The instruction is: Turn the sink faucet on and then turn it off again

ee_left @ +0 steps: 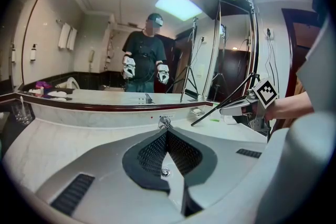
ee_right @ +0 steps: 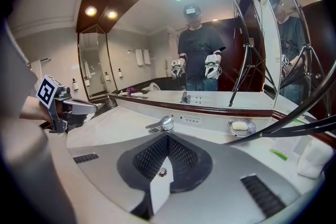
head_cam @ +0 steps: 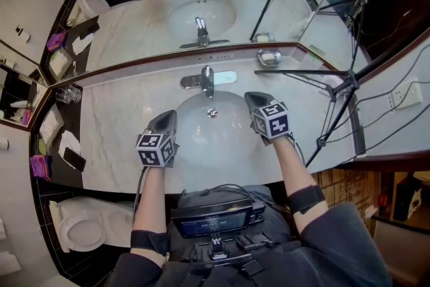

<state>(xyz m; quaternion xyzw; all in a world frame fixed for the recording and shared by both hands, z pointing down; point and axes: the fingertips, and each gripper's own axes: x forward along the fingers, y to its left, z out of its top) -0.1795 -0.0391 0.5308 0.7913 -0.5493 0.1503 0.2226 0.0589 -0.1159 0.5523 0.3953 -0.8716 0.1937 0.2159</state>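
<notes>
Left gripper (head_cam: 164, 120) and right gripper (head_cam: 255, 103) both closed, empty. Faucet (head_cam: 207, 82) ahead, midway between them, on worktop (head_cam: 114, 124). Likely rigid, slick chrome: push lever tip, don't pinch.

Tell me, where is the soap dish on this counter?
In the head view the soap dish sits at the back of the counter by the mirror, right of the faucet.

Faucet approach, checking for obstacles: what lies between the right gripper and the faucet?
Nothing: only bare sink basin between right gripper and faucet, as the head view shows.
</notes>
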